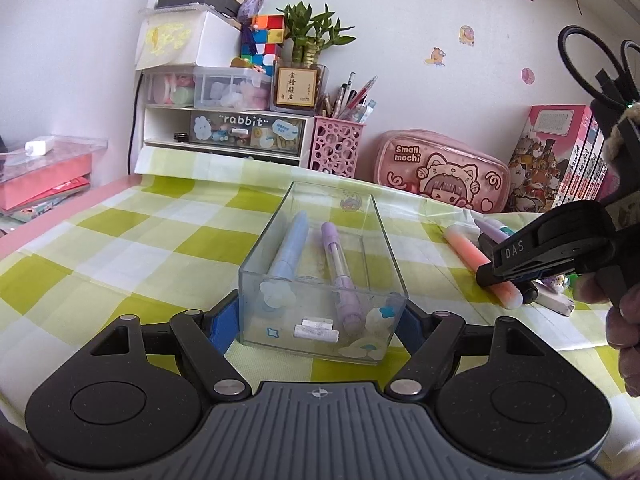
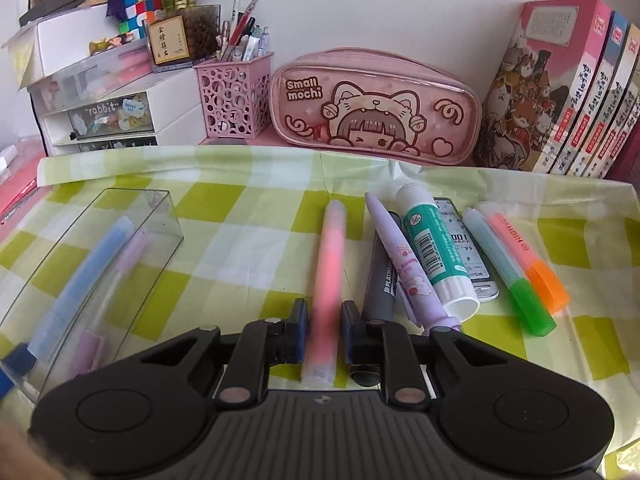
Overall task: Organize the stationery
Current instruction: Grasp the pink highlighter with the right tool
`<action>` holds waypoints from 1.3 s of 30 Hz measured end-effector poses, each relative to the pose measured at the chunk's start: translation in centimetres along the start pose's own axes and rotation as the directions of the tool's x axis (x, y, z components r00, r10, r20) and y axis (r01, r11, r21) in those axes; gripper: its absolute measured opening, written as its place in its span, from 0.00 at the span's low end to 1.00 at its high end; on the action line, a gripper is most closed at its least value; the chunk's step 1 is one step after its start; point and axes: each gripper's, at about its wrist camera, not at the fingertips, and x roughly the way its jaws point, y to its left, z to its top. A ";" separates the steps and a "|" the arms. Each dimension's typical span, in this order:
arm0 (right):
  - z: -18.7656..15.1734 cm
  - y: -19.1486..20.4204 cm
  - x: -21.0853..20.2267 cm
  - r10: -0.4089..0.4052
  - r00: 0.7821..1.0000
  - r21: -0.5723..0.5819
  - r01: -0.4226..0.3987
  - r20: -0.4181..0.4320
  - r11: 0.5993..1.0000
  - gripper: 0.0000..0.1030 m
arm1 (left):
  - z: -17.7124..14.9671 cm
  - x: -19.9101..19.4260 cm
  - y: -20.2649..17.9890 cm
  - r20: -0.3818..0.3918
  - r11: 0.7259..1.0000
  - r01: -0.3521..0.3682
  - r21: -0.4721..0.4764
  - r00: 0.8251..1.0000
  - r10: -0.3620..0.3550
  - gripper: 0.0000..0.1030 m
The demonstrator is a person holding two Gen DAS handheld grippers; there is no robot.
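Note:
A clear plastic tray (image 1: 256,240) stands on the checked cloth, held at its near end between the fingers of my left gripper (image 1: 320,320). Inside lie a blue pen (image 1: 289,246), a purple pen (image 1: 340,276) and small white erasers (image 1: 316,330). My right gripper (image 2: 325,330) is closed around a pink highlighter (image 2: 330,268) that lies on the cloth; it also shows in the left wrist view (image 1: 476,260). The tray shows at the left of the right wrist view (image 2: 168,216).
Right of the pink highlighter lie a grey marker (image 2: 382,276), a purple pen (image 2: 404,264), a glue stick (image 2: 436,252), a calculator (image 2: 460,240) and two highlighters (image 2: 516,264). A pink pencil case (image 2: 372,104), pink pen holder (image 2: 234,98), drawers (image 1: 224,132) and books (image 2: 568,92) line the back.

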 end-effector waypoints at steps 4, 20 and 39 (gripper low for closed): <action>-1.6 -0.4 -2.0 0.038 0.999 0.064 -0.038 -0.001 0.997 0.19 | 0.0 0.1 -0.1 0.001 1.000 -0.004 0.013 1.000 0.004 0.73; -2.2 0.8 -3.4 0.133 0.989 0.047 -0.130 -0.070 0.990 0.29 | 0.0 0.0 -0.1 -0.003 1.000 -0.005 0.016 1.000 0.005 0.73; -1.0 1.3 -2.1 0.102 0.992 0.070 -0.097 -0.070 0.993 0.31 | 0.0 0.0 0.0 -0.001 1.000 -0.005 0.018 1.000 0.005 0.73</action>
